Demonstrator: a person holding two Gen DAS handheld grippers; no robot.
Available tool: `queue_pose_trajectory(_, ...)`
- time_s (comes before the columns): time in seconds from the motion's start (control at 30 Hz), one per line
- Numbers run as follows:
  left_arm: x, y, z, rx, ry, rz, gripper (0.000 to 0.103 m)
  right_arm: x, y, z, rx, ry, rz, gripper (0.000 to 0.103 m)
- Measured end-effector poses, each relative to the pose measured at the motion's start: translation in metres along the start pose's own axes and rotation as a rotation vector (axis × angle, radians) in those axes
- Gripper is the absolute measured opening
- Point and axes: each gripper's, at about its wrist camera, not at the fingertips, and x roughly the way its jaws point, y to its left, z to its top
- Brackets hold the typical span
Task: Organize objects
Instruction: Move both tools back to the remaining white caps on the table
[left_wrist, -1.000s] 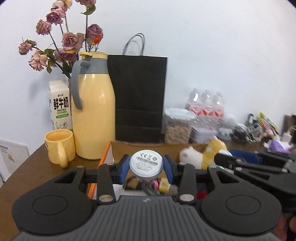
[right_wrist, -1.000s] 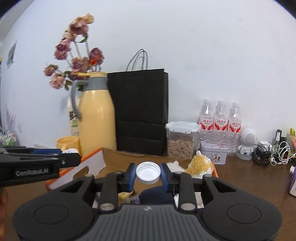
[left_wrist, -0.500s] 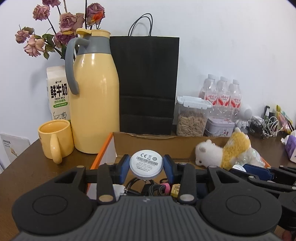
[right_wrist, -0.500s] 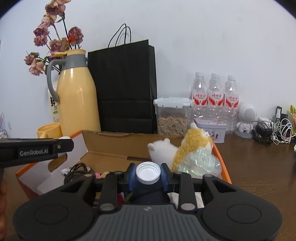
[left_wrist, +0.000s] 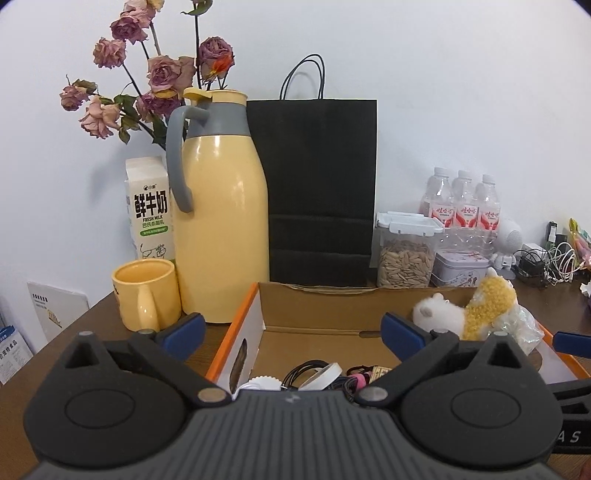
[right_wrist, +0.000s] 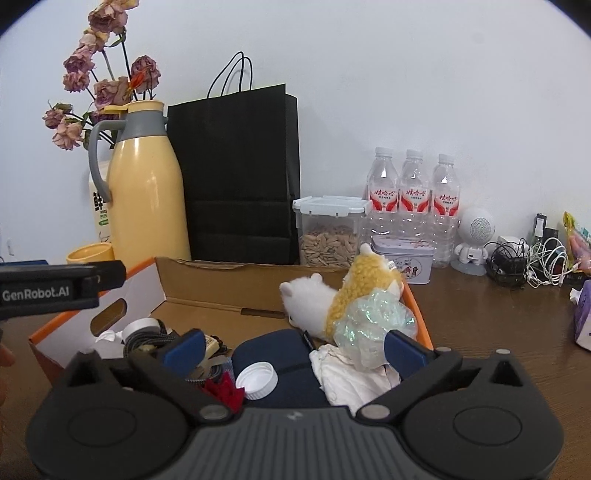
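The left gripper (left_wrist: 293, 332) has just been opening; its jaws stand released, nothing between them. The right gripper (right_wrist: 293, 349) has likewise just been opening and grasps nothing. Both hang over the cardboard box (right_wrist: 207, 284). The white bottle cap (right_wrist: 256, 380) lies inside it at 6 o'clock on a dark blue pouch (right_wrist: 280, 354); the plush toy (right_wrist: 332, 295) rests at 2 o'clock.
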Motion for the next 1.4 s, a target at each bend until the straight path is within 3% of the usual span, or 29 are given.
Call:
queue_pose_trajectory(0.3, -0.009, 0.002, 0.001, -0.010, -0.020, -0.009, 0.103, -0.013, -0.001, 0.001, -0.001, -0.024, 0.002, 0.103)
queue_pose_trajectory(0.8, -0.066, 0.005, 0.001, 0.042, -0.019, -0.095, 0.103, -0.073, 0.002, -0.008, -0.058, -0.062, 0.042, 0.103)
queue_pose_trajectory(1.07, -0.088, 0.018, -0.013, 0.057, 0.019, -0.108, 0.103, -0.091, 0.002, -0.024, -0.100, -0.012, 0.055, 0.103)
queue_pose_trajectory(1.4, -0.084, 0.033, -0.047, 0.080, 0.133, -0.074, 0.103, -0.090, 0.002, -0.052, -0.123, 0.097, 0.054, 0.103)
